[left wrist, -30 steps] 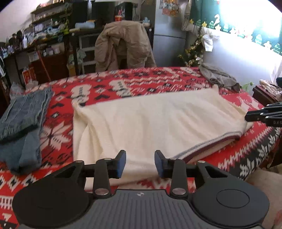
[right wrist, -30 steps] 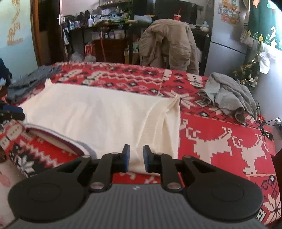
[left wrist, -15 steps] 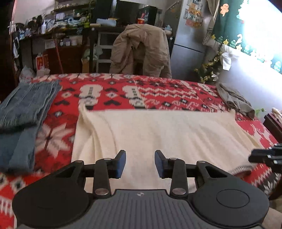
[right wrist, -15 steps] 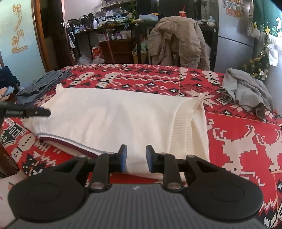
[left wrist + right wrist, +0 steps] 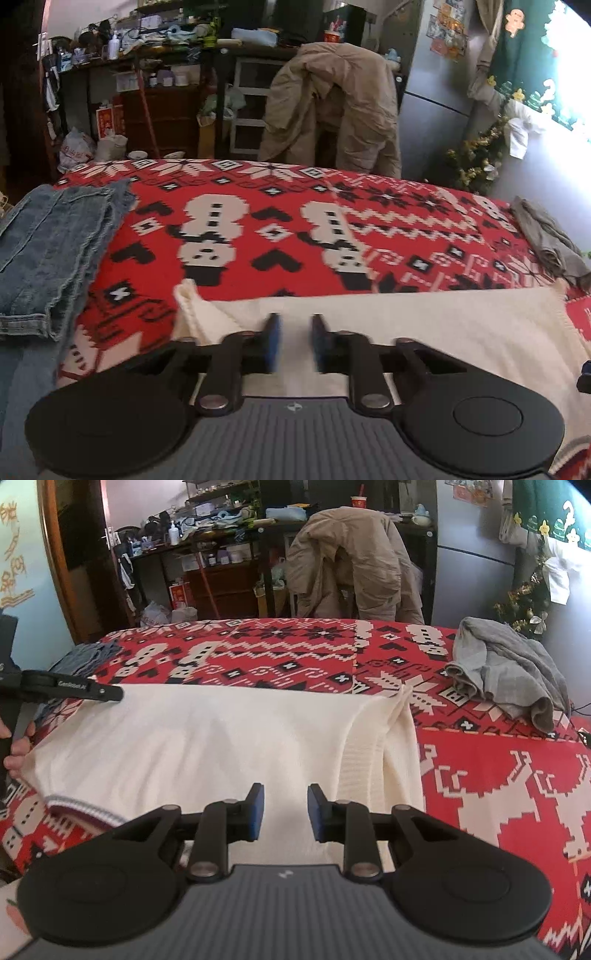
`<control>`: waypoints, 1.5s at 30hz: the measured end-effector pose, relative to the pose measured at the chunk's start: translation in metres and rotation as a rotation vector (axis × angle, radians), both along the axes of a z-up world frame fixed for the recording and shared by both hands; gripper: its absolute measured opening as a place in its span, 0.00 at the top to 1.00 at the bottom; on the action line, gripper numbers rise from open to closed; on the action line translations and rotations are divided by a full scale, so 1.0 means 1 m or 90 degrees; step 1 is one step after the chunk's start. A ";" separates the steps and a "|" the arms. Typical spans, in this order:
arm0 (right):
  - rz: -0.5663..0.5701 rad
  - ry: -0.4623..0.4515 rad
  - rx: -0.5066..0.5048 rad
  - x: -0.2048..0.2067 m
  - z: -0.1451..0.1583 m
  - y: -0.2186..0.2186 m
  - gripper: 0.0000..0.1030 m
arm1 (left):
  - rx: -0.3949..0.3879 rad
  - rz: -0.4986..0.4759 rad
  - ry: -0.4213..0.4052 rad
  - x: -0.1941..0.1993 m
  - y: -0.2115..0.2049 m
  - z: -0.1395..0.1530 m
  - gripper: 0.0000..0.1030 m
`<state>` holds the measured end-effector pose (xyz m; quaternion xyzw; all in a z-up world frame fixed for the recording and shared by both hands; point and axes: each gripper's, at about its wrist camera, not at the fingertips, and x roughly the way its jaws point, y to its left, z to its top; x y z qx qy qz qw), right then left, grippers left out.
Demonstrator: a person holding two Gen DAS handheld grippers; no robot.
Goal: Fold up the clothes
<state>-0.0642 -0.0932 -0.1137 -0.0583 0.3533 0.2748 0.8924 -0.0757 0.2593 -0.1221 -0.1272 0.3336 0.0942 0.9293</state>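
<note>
Beneath both grippers, a cream sweater [image 5: 207, 746] is seen spread flat on the red patterned blanket [image 5: 498, 794].

Right below the left gripper [image 5: 294, 341] the sweater's far edge is found, and the blue-padded fingers [image 5: 274, 343] are held apart with nothing between them, though this view is blurred. Ahead and to its left, folded jeans [image 5: 51, 251] are laid on the blanket, well apart from the sweater. The right gripper [image 5: 284, 812] is likewise held apart and empty above the sweater's near part, with the ribbed fold just to its right and the striped hem to its left. Further ahead to its right a crumpled grey garment [image 5: 509, 672] is seen. Beyond the bed, a tan jacket [image 5: 351, 561] is draped over a chair.
</note>
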 end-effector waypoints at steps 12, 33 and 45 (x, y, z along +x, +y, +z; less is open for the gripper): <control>-0.084 -0.013 0.023 0.081 0.005 0.003 0.73 | -0.024 0.052 0.000 0.009 0.030 -0.002 0.82; -0.167 -0.023 0.028 0.106 0.014 -0.052 0.89 | -0.090 0.043 -0.013 -0.057 0.045 0.025 0.68; -0.073 -0.011 0.108 -0.001 0.037 -0.052 0.81 | -0.138 0.050 0.024 -0.125 0.030 0.002 0.66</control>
